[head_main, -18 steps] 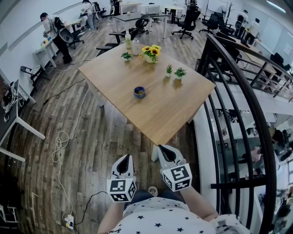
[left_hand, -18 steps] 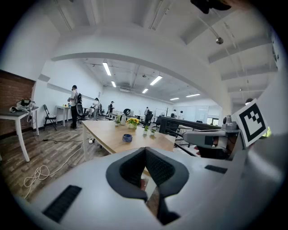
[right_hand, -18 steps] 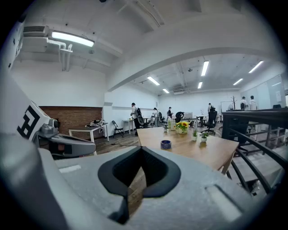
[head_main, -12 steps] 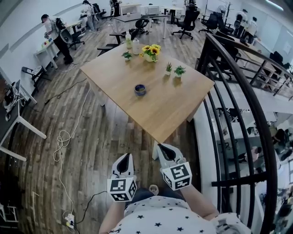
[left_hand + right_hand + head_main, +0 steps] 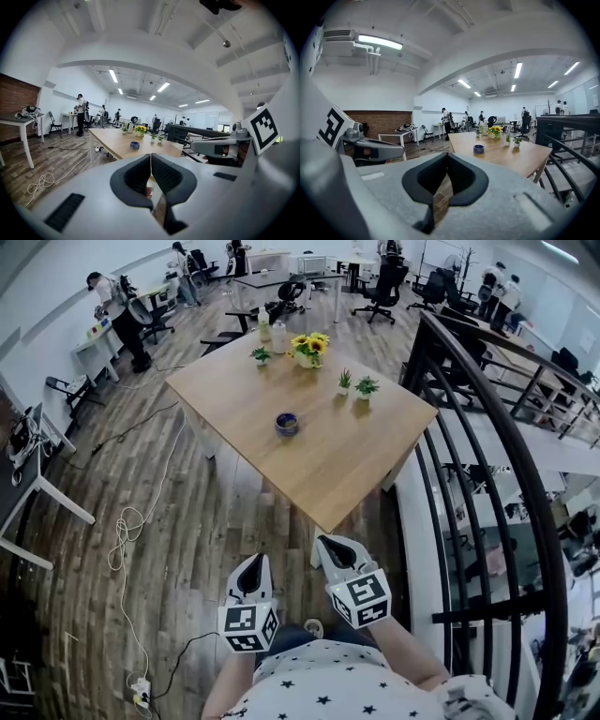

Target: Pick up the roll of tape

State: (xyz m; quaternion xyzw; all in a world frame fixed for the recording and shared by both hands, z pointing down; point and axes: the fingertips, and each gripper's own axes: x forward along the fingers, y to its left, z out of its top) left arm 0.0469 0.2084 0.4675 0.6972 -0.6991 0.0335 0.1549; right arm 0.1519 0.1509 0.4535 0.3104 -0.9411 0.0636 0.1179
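Note:
The roll of tape [image 5: 287, 424], small and blue, lies flat near the middle of the wooden table [image 5: 319, 474]. It also shows far ahead as the blue roll [image 5: 134, 145] in the left gripper view and the blue roll [image 5: 478, 149] in the right gripper view. My left gripper [image 5: 253, 564] and right gripper [image 5: 328, 544] are held close to the person's body, short of the table's near corner and well apart from the tape. Both are shut with nothing between their jaws. The left gripper [image 5: 150, 157] and right gripper [image 5: 447, 156] point toward the table.
A sunflower pot [image 5: 310, 348], small potted plants [image 5: 367, 388] and a bottle [image 5: 277, 334] stand at the table's far side. A dark curved railing [image 5: 487, 474] runs along the right. A white cable [image 5: 127, 531] lies on the wood floor at left. People and office chairs are at the back.

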